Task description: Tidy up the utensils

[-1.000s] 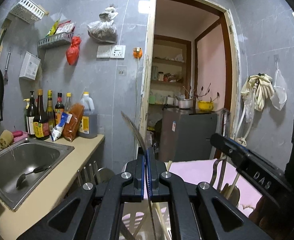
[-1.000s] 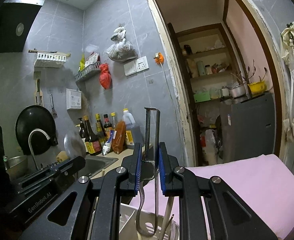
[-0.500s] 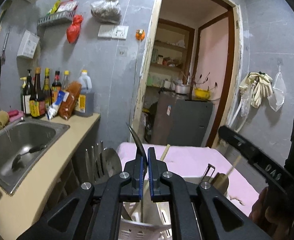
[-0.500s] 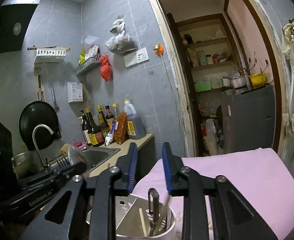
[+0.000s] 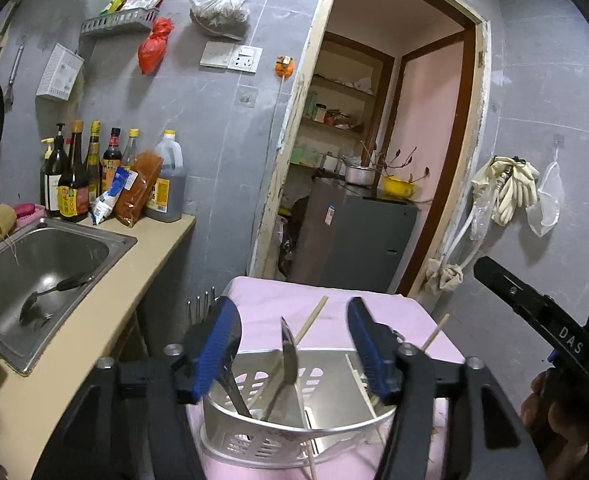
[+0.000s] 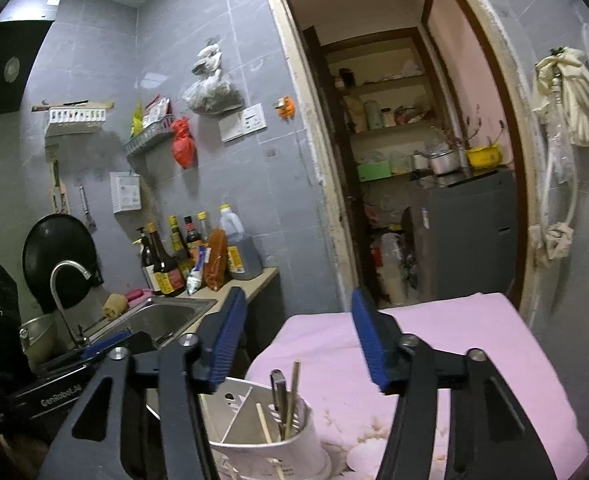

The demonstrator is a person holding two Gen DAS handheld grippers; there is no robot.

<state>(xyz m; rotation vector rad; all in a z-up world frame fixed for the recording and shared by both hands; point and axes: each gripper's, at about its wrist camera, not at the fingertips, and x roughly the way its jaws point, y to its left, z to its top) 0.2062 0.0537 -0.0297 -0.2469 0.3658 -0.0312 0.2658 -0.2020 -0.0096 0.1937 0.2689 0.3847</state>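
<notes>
A white utensil holder stands on the pink-covered table.

Left gripper, right gripper opening, empty

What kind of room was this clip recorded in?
A small home kitchen, most likely: a steel sink set in a counter, sauce bottles against the tiled wall, and a utensil holder with chopsticks.

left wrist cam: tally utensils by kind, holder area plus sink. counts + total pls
Knife: 1, standing in the holder
Chopsticks: 3 visible
Fork: 1, only the tines show
Dark-handled utensil: 1, kind unclear
Spoon: 1, lying in the sink
Total: 7
</notes>
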